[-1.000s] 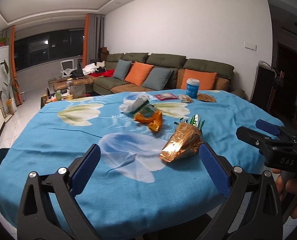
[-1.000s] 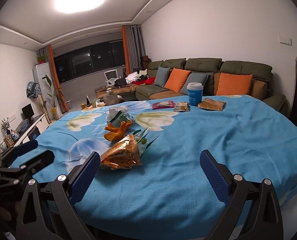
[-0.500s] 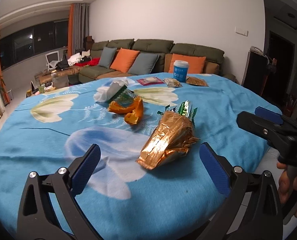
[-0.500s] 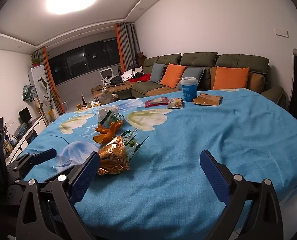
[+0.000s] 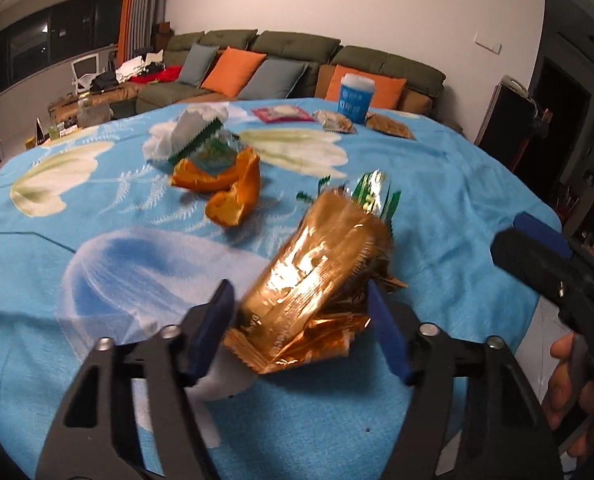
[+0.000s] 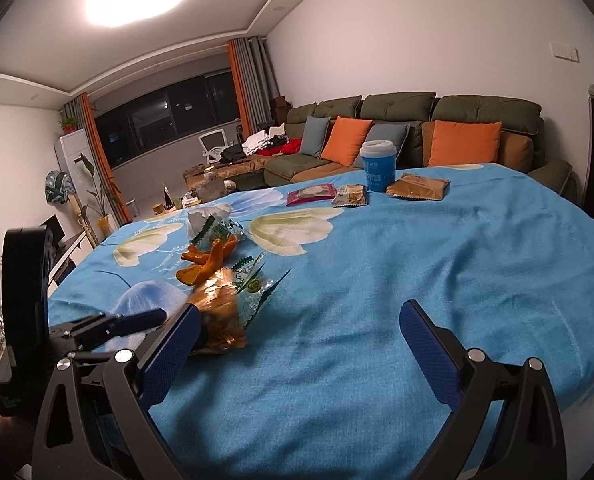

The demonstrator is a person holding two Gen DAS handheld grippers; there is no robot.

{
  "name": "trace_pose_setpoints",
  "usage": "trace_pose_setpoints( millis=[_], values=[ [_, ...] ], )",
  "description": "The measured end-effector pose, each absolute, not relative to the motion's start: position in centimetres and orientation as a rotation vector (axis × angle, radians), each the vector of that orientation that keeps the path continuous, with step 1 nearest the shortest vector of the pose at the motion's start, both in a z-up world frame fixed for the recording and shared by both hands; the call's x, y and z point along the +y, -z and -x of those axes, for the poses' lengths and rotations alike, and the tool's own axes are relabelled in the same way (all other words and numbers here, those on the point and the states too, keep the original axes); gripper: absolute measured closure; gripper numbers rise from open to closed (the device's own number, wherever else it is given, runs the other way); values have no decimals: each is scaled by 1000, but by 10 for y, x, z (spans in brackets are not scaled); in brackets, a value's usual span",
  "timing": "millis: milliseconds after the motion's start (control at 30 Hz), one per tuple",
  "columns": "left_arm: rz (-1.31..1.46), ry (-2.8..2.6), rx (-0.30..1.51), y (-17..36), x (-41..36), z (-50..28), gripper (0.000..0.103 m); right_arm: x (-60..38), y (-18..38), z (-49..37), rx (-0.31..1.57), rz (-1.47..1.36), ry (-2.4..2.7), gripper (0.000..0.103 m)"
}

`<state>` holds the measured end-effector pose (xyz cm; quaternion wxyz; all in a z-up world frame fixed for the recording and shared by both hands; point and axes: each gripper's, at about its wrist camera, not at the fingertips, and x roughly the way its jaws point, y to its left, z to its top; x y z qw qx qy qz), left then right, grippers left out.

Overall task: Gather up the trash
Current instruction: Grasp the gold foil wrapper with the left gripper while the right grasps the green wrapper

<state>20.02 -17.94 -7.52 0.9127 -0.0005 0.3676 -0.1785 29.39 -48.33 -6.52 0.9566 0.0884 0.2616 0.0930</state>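
- Left wrist view: the left gripper (image 5: 301, 316) is sitting low over the blue floral tablecloth (image 5: 437, 184), its blue pads on either side of the gold foil wrapper (image 5: 317, 284). The right pad looks to be touching the crumpled edge, the left pad just beside the wrapper; jaws narrowed, but cannot tell if they are actually pinching it.
- The wrapper is lying tilted near the front table edge, a green-printed clear wrapper (image 5: 373, 196) sticking out behind it.
- Orange peel (image 5: 225, 188) is lying further back, with a white tissue (image 5: 185, 132) and another green-edged wrapper (image 5: 209, 148) beyond it.
- At the far edge: blue paper cup (image 5: 355, 98), red packet (image 5: 283, 114), two brown snack packets (image 5: 389, 126).
- The right gripper (image 5: 545, 256) is showing at the right side, a hand (image 5: 577, 392) gripping its handle.
- Right wrist view: the right gripper (image 6: 297, 344) is hanging released, jaws wide apart, over bare cloth (image 6: 417, 264), well apart from the gold wrapper (image 6: 221, 312) at its left finger.
- The left gripper (image 6: 109, 326) is reaching in from the left at that wrapper.
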Motion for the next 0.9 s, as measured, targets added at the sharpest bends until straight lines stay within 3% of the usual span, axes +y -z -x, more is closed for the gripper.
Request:
trace_pose_setpoints(
  millis=[300, 533, 667, 900],
  values=[
    [-1, 377, 726, 75, -174, -193, 68, -471, 67, -332, 576, -188, -248, 7],
    [61, 332, 699, 68, -148, -182, 72, -454, 73, -366, 665, -210, -300, 14],
    [80, 302, 677, 62, -133, -176, 72, -439, 79, -379, 723, -180, -318, 24],
    [116, 265, 668, 61, -114, -172, 72, -427, 88, -389, 781, -112, -304, 58]
  ],
)
